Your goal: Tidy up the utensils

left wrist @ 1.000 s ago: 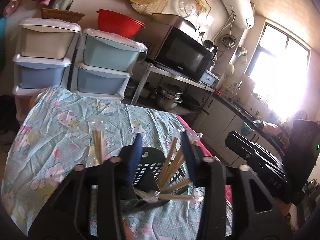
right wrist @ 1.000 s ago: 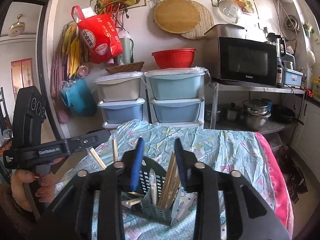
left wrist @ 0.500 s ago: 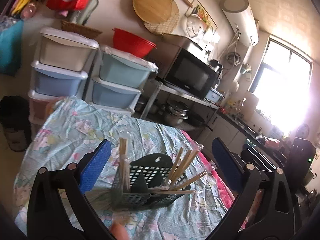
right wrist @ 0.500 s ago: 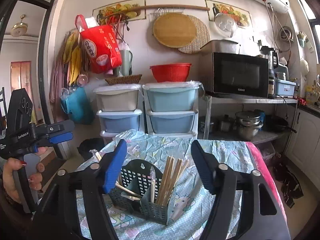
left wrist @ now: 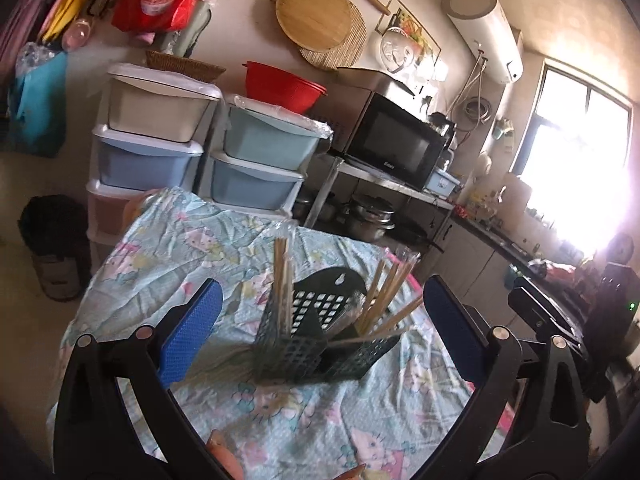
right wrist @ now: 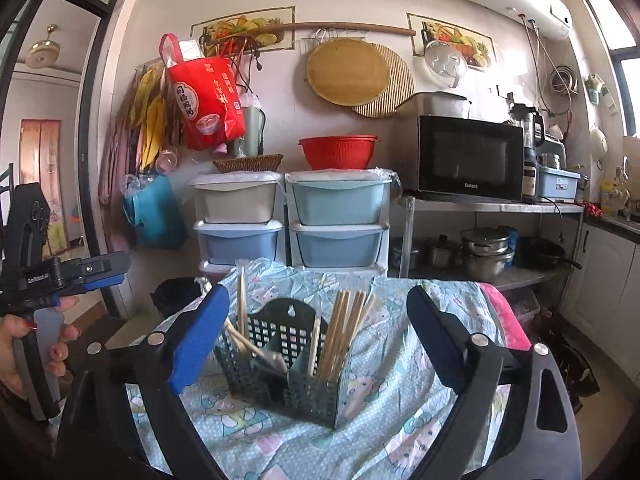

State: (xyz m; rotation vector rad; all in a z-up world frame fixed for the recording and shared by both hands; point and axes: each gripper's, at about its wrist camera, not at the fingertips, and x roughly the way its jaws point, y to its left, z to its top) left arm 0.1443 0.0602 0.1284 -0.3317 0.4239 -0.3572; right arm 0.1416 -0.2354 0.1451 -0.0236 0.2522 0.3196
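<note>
Utensil caddy [right wrist: 288, 364] on the table [right wrist: 420, 420], chopsticks [right wrist: 340, 332] in its right compartment (storage drawers [right wrist: 292, 220] behind)

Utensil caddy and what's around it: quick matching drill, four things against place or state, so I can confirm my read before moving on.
Things:
1. utensil caddy
2. chopstick bundle
3. left gripper
4. red colander

Places or states:
A. on top of the stacked drawers
B. open, holding nothing
C. standing on the patterned cloth
D. leaning in the caddy's right compartment, as the right wrist view shows it

Pairs: 1-C, 2-D, 3-B, 4-A
</note>
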